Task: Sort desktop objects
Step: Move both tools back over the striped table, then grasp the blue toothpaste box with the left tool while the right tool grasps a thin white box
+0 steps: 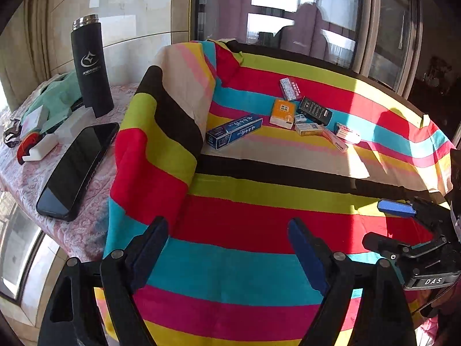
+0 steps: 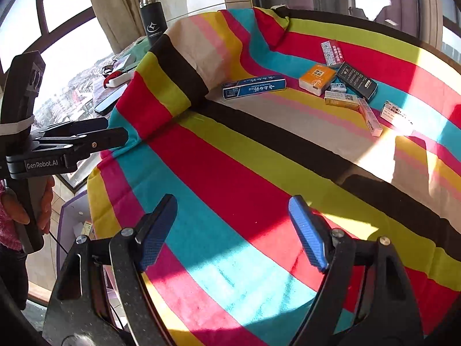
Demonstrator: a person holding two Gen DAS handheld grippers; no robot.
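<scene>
Both grippers stand wide with nothing between their fingers: the left gripper [image 1: 227,248] and right gripper [image 2: 233,227] hover over the near part of the striped cloth [image 1: 259,219]. The small boxes lie clustered far across it: a long blue box [image 1: 234,131], an orange box [image 1: 282,113] and a black box [image 1: 314,110] touching.

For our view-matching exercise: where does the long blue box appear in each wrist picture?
Left wrist view: the long blue box lies at centre, left of the orange box.
Right wrist view: the long blue box lies above centre, again left of the orange box.
Shared landmark: the black flask.
</scene>
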